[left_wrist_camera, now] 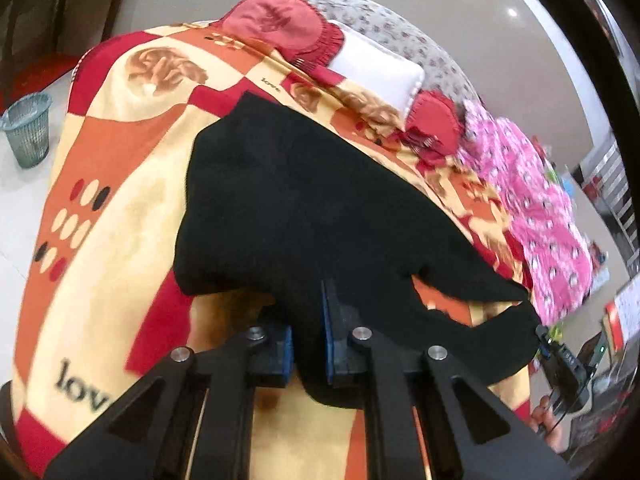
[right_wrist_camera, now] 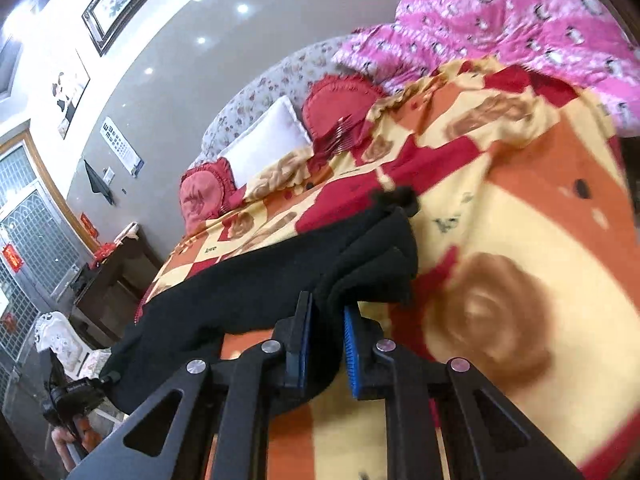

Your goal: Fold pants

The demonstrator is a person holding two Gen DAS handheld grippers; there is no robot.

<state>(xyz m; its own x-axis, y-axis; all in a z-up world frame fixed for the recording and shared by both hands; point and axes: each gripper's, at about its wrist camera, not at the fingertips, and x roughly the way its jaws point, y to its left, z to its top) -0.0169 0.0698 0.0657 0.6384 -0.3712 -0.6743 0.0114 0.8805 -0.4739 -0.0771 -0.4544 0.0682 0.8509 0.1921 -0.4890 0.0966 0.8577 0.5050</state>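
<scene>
Clearly the folding is only partway through: the one pair of black pants (left_wrist_camera: pixel 304 208) lies spread across the patterned blanket (left_wrist_camera: pixel 112 184) on the bed, its near edge lifted off the cover by both tools. The left tongs (left_wrist_camera: pixel 308 344) have a thick fold of the black cloth between their blue-padded jaws, and the right tongs (right_wrist_camera: pixel 325 344) are likewise clamped on a bunched end of the same garment (right_wrist_camera: pixel 256 288), so each is gripping the pants rather than hanging free. From where I stand it looks as if a fold is being carried over, but the cloth is still loose and uneven, with a rumpled heap at the far end in the right view; I'd judge that at least one more fold and some smoothing remain. Counting what lies about: one pair of pants, two tongs, one orange-and-red blanket, one pink quilt (right_wrist_camera: pixel 520 20) bunched at the side of the bed, two red frilled cushions (right_wrist_camera: pixel 340 108), one white pillow (right_wrist_camera: pixel 268 140), and one pale green wastebasket (left_wrist_camera: pixel 28 130) on the floor.
</scene>
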